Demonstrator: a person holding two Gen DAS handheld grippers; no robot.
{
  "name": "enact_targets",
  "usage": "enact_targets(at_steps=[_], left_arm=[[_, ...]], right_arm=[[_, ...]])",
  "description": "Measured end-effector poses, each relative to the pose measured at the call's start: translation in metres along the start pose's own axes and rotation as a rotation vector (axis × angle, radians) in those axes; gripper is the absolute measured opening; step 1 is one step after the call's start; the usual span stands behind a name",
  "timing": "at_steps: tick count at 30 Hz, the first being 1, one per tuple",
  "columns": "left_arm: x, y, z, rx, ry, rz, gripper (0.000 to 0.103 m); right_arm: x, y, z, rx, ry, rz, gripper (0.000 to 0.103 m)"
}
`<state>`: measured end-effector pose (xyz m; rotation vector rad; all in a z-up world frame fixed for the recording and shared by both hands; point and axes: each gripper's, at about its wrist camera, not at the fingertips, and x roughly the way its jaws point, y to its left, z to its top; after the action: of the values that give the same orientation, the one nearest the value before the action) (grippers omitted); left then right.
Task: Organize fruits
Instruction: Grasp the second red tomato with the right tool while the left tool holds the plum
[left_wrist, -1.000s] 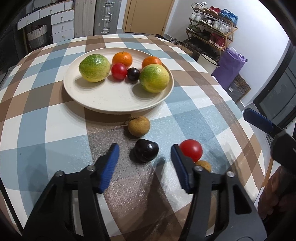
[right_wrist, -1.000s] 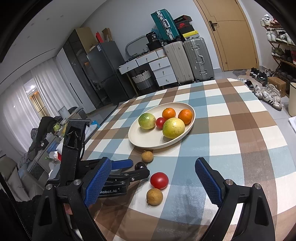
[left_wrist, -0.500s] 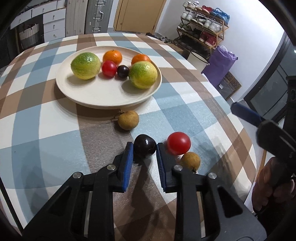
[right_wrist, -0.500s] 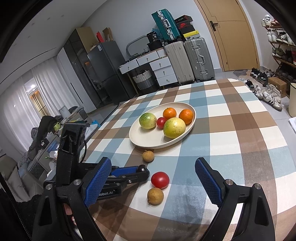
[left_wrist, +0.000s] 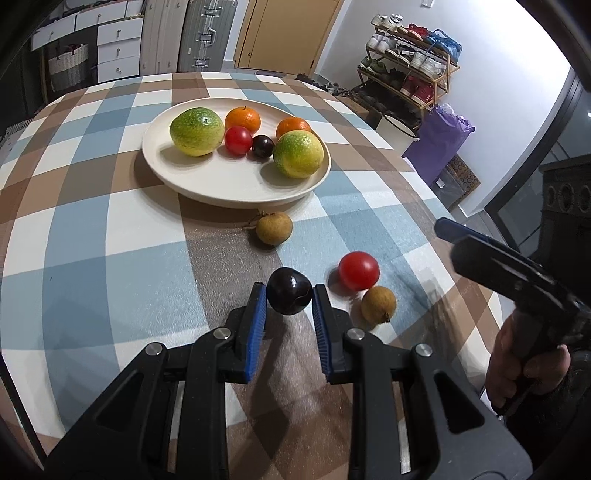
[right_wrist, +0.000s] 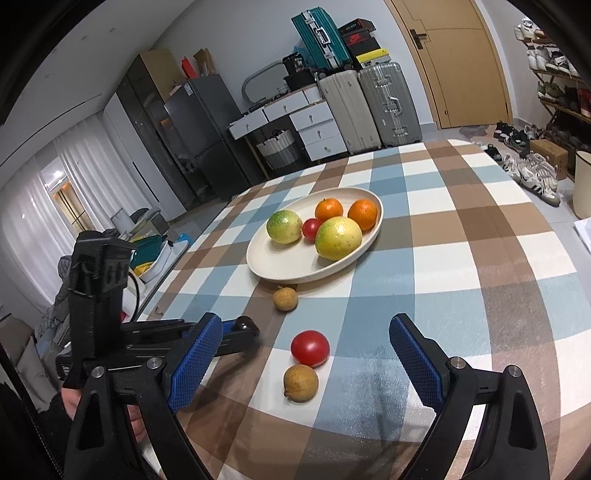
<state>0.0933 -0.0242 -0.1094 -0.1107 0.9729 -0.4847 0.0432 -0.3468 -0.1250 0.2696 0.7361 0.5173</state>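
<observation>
My left gripper (left_wrist: 289, 300) is shut on a dark plum (left_wrist: 289, 295) and holds it a little above the checked tablecloth; the plum also shows in the right wrist view (right_wrist: 246, 324). A red tomato (left_wrist: 358, 270) and two brown longans (left_wrist: 274, 228) (left_wrist: 378, 304) lie on the cloth nearby. A cream plate (left_wrist: 221, 181) beyond holds two green-yellow citrus, two oranges, a tomato and a dark plum. My right gripper (right_wrist: 306, 363) is open and empty, hovering above the tomato (right_wrist: 309, 348) and a longan (right_wrist: 300, 382).
The round table's edge (left_wrist: 461, 236) curves close on the right. Off the table stand a shoe rack (left_wrist: 410, 77), a purple bag (left_wrist: 437, 142), suitcases (right_wrist: 369, 107) and drawers (right_wrist: 314, 129).
My left gripper closed on the dark plum and lifted it off the cloth. The right gripper has stayed open and almost still.
</observation>
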Motion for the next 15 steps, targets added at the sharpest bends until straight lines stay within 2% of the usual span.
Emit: enact_targets(at_steps=[15], left_arm=[[-0.013, 0.004, -0.018, -0.010, -0.002, -0.012, 0.022]], right_arm=[[0.024, -0.004, -0.009, 0.038, 0.086, 0.021, 0.093]])
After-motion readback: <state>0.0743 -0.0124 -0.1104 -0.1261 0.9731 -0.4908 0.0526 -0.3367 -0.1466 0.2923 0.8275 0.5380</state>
